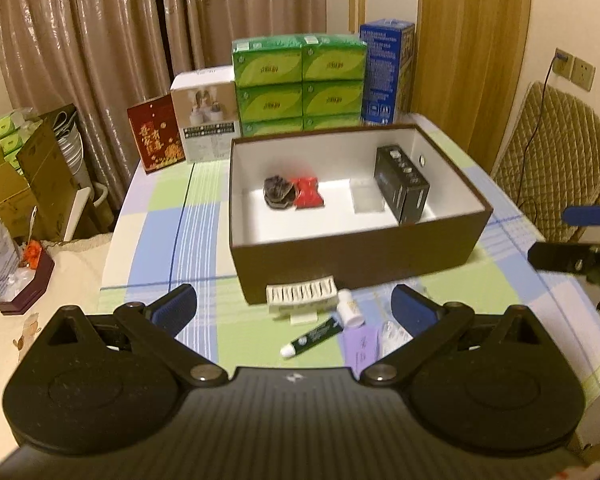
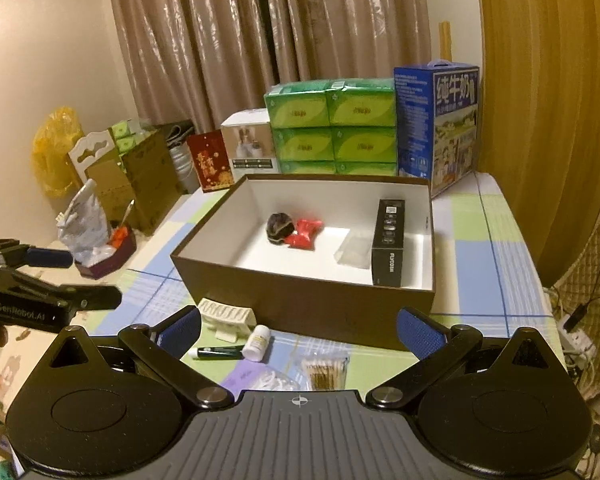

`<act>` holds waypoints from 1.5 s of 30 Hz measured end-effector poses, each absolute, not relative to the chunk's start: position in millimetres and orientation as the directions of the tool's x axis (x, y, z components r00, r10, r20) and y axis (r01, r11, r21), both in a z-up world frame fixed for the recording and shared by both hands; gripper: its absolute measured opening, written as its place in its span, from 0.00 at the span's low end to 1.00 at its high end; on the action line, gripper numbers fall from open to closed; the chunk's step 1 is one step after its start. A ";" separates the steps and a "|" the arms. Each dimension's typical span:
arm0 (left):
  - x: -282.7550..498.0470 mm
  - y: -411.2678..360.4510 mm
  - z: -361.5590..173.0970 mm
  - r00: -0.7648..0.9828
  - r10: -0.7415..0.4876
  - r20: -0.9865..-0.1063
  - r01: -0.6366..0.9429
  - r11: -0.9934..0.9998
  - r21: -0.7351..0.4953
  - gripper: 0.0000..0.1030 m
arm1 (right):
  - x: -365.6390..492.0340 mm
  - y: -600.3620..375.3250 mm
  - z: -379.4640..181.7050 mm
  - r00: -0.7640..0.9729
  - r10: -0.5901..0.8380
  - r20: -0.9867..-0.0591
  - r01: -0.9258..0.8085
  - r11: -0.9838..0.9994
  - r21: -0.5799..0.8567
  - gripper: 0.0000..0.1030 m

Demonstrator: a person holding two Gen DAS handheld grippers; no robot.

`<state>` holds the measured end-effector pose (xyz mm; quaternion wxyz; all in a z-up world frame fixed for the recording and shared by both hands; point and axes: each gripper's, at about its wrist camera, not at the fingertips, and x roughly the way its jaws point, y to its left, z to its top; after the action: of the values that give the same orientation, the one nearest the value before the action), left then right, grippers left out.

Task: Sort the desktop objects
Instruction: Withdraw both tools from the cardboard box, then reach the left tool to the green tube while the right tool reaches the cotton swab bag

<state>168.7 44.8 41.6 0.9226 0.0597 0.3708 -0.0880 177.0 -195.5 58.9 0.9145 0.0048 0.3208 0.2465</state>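
Home room, curtains [image 2: 228, 40], checked tablecloth [image 1: 156, 216], stacked tissue packs [image 1: 300, 84]

Brown box [image 1: 352, 252]: matt cardboard outside, smooth white paper lining. Black carton [image 1: 402, 186] inside: semi-gloss printed card. Red packet [image 1: 309, 192]: shiny plastic wrap. Clear case [image 2: 354, 254]: transparent plastic. Tablecloth [image 1: 160, 240]: smooth checked cloth or vinyl, can't tell which. Green tube [image 1: 312, 338]: glossy plastic, white cap. White bottle [image 2: 259, 343]: smooth plastic. Cotton swabs [image 2: 326, 372]: clear crinkly bag. Left gripper [image 1: 294, 308]: matt black plastic, ribbed blue rubbery pads, metal pivot pins. Curtains [image 2: 236, 40]: sheeny fabric. Green tissue packs [image 1: 300, 84]: glossy film.
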 end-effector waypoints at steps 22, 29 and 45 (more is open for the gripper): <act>140.9 43.5 10.3 0.646 -0.120 -0.754 0.223 0.974 0.037 0.99 | 160.2 -204.6 21.0 0.568 0.443 -0.694 -0.427 0.879 0.212 0.98; 139.8 42.2 1.7 0.629 -0.114 -0.769 0.226 0.973 0.041 0.99 | 159.6 -202.7 6.7 0.547 0.402 -0.734 -0.416 0.892 0.179 0.98; 153.5 50.6 -23.2 0.584 -0.115 -0.804 0.235 0.971 0.032 0.96 | 173.7 -207.1 -17.5 0.540 0.360 -0.761 -0.342 0.920 0.193 0.98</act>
<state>153.5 50.6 -23.2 0.8872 0.0676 0.4456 -0.0985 173.7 -207.1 -17.5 0.8775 0.0105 0.4358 0.1999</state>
